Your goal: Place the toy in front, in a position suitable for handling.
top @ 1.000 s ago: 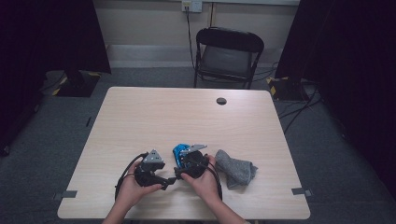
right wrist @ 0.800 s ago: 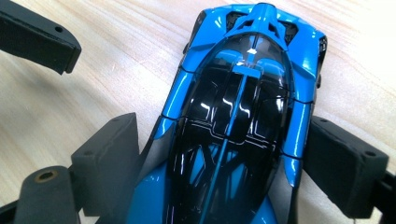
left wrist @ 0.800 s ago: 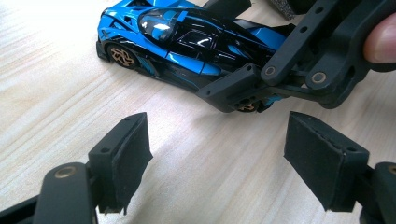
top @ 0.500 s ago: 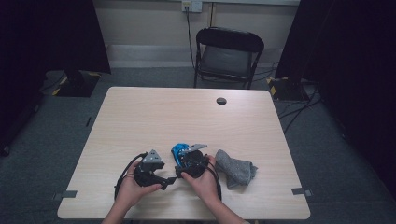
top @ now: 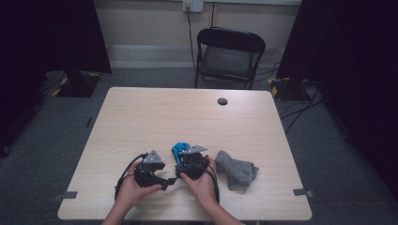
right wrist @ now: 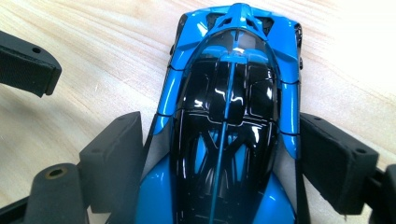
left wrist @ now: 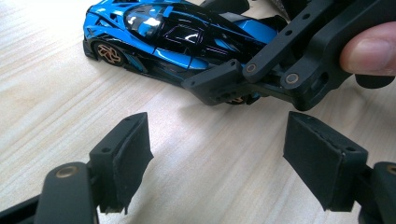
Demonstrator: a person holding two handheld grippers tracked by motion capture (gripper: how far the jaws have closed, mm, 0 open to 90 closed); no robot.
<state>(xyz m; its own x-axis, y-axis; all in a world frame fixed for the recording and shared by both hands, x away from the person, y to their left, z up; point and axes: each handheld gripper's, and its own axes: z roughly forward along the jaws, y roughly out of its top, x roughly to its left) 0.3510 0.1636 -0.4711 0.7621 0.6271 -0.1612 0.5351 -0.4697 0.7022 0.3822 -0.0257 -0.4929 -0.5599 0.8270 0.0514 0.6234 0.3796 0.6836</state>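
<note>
At the near edge of the table (top: pixel 141 112), your right gripper (top: pixel 191 161) straddles the blue toy car (right wrist: pixel 233 116), jaws spread at the car's flanks with the pads seemingly not yet pressing, apparently lined up for a sideways grasp. Your left gripper (top: pixel 150 169) waits just beside it, jaws wide over bare wood, likely kept free to assist. A crumpled grey cloth (top: pixel 236 168) lies near the car's right; beyond the table stands a folding chair (top: pixel 228 51).

One blue toy car (top: pixel 179 150), one grey cloth (top: pixel 236 169), two hand-held grippers, one chair (top: pixel 228 56)
</note>
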